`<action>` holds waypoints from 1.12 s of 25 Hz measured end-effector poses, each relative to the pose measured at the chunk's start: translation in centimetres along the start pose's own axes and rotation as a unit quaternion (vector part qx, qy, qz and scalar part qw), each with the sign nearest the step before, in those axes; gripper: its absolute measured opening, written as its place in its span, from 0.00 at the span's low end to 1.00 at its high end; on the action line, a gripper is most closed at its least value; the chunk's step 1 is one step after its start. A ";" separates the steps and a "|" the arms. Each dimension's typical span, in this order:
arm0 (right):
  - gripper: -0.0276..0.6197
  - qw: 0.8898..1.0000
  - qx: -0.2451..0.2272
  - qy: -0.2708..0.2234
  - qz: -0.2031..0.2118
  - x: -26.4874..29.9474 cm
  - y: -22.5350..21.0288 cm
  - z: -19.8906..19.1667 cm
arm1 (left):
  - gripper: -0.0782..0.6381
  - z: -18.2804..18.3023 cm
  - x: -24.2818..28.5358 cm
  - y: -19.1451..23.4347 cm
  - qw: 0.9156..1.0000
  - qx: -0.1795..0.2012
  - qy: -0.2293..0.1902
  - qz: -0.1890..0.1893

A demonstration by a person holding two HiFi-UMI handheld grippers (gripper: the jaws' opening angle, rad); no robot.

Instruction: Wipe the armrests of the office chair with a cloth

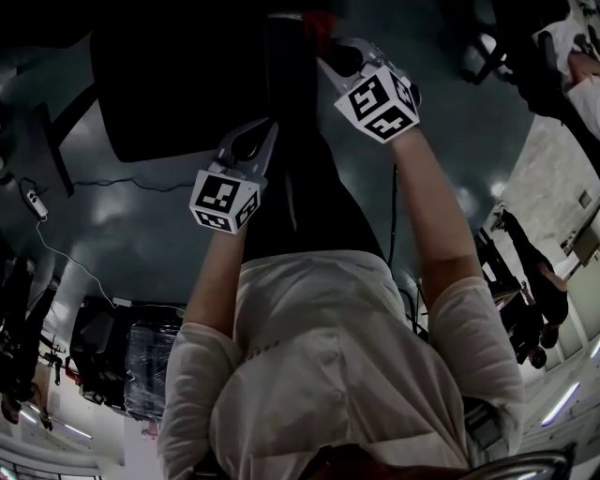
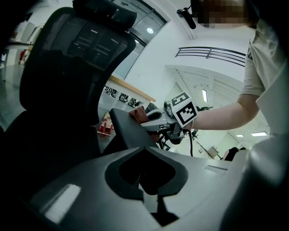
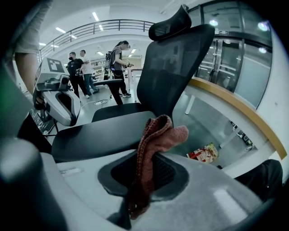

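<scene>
Head view: two grippers held out front. Left gripper [image 1: 239, 169] sits nearer the body; right gripper [image 1: 352, 70] is farther out, with a scrap of red cloth [image 1: 319, 21] at its tip. One dark office chair [image 1: 159, 84].

Left gripper view: own jaws together, nothing in them. Only this view shows the cloth against one armrest [image 2: 126, 131].

Right gripper view: jaws clamped on the single cloth. Three people [image 3: 119, 63] behind, one snack packet [image 3: 203, 153] on the floor.
</scene>
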State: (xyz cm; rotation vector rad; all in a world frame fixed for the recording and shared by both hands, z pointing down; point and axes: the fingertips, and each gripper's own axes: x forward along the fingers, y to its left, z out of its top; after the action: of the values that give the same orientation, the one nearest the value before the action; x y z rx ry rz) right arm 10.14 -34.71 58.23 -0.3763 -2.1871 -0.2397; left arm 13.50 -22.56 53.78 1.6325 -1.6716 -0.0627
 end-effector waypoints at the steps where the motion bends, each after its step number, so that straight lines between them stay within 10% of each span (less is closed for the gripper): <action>1: 0.12 1.000 0.002 -0.002 0.000 -0.2 0.4 -0.1 | 0.13 -0.2 -0.1 -0.2 1.000 0.004 0.003 -0.003; 14: 0.12 0.999 0.037 0.027 0.000 -2.9 8.6 -4.0 | 0.13 -1.8 -2.6 -1.8 0.999 0.024 0.011 -0.029; 28: 0.12 0.977 0.211 0.023 -0.034 -4.4 15.9 -5.1 | 0.13 -5.8 -7.8 -2.3 0.999 0.033 0.015 -0.032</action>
State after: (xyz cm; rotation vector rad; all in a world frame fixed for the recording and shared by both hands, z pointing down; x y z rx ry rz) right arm 22.02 -22.19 58.30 -0.0578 -2.1372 0.1778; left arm 17.50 -13.49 52.78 1.7279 -1.6138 -0.0164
